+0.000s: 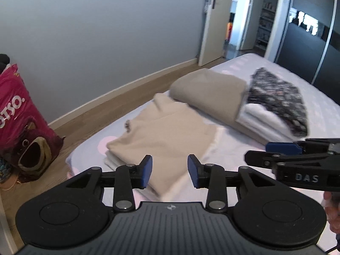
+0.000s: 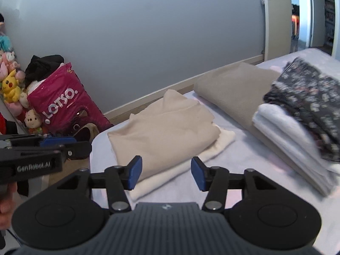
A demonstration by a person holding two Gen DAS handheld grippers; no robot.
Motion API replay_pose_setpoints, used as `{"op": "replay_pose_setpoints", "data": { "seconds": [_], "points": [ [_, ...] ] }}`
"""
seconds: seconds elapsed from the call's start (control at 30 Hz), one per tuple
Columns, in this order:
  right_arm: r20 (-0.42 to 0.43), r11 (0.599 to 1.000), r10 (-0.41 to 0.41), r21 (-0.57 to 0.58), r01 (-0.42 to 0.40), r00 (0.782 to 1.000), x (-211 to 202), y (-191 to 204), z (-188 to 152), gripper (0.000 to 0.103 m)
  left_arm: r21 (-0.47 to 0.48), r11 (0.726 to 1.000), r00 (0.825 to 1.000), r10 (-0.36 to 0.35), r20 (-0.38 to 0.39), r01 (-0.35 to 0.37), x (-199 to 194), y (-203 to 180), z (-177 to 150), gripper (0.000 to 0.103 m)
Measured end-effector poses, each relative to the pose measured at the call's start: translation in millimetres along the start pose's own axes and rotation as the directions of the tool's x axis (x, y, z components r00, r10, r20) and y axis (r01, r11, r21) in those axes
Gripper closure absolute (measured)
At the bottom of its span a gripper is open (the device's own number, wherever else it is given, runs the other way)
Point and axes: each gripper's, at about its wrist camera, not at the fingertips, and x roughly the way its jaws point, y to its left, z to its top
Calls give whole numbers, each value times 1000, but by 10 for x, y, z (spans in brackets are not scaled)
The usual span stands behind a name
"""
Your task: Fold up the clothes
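Two beige layers make up the folded garment [image 2: 163,125], which lies flat near the corner of the bed [image 2: 244,148], a paler cream layer showing beneath its near edge. By the look of it, this fold is done and the piece has been let go. The left claw [image 1: 170,171] hangs above its near edge, jaws partly apart with nothing between them; the right claw [image 2: 163,173] hovers alongside, jaws somewhat wider and likewise empty. Just beyond sits a stack of finished pieces: a taupe fold [image 2: 238,89], white folded cloth [image 2: 282,127] and a dark floral garment [image 2: 308,102] on top. That stack leaves little room further along the bed. Off the bed, a pink Lotso bag [image 2: 63,106] and plush toys [image 2: 10,85] stand on the floor by the wall, clear of the work.
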Motion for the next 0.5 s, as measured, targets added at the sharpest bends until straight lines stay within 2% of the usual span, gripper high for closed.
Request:
{"op": "replay_pose_setpoints", "data": {
  "seconds": [0.07, 0.2, 0.3, 0.4, 0.5],
  "points": [
    [14, 1000, -20, -10, 20, 1000, -204, 60, -45, 46, -21, 1000, 1000, -19, 10, 19, -151, -60, -61, 65],
    [43, 998, -50, -34, 51, 998, -593, 175, -208, 43, -34, 999, 999, 39, 37, -38, -398, -188, -187, 52],
    [83, 995, -74, -52, 79, 994, -758, 268, -351, 35, -45, 998, 998, 47, 48, -45, -513, -231, -304, 44],
    [100, 994, -97, -48, 102, 990, -871, 340, -522, 34, -72, 996, 998, 53, 43, -49, -579, -250, -419, 40],
    [117, 991, -128, -31, 132, 985, -978, 391, -696, 34, -54, 995, 995, 81, 51, -78, -630, -316, -541, 35]
  ]
}}
